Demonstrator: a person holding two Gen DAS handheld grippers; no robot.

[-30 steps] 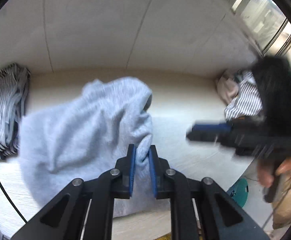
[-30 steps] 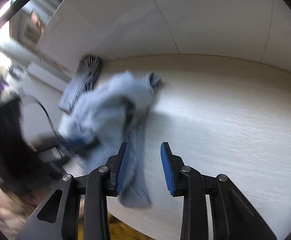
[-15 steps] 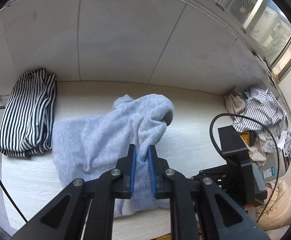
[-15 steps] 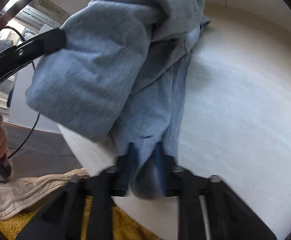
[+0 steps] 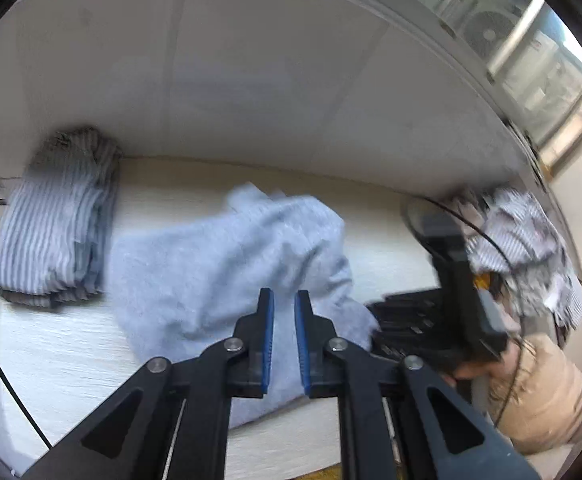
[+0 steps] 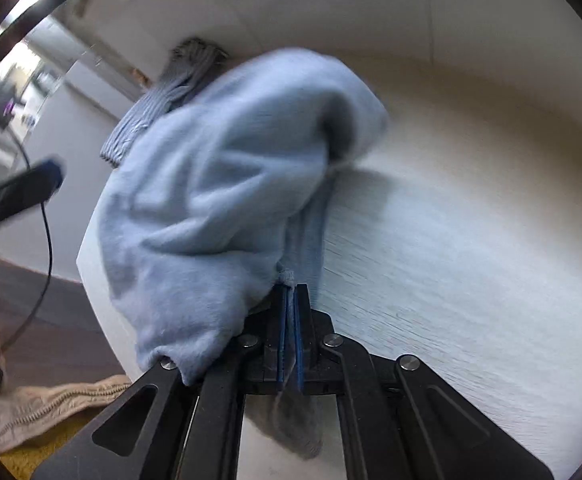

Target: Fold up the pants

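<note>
Count: two black two-finger grippers with blue pads, one pair of light grey-blue fleece pants, one folded striped garment, one loose pile of striped and pale laundry, one beige zipped cloth on the floor.

Left gripper point(image 5: 284, 312): jaws drawn close together, a narrow gap left between the pads. The light grey-blue fleece pants point(image 5: 227, 264) fill that gap; a fold passes between the pads and appears pinched.

Right gripper point(image 6: 290, 300): pads pressed nearly together on a thin seam edge of the pants point(image 6: 219, 184). Bulk of the fabric is bunched just left of and beyond the fingers, draping over the left finger's arm and over the near edge of the pale wood-grain table point(image 6: 451, 260).

Pants lie crumpled mid-table, between the two grippers.

Farther off: folded grey-and-white striped garment point(image 5: 51, 240) at far left by the white wall panel point(image 5: 251, 80), apart from the pants. Loose laundry pile point(image 5: 531, 248) at far right. Beige zipped cloth point(image 6: 51, 404) on the floor.
</note>
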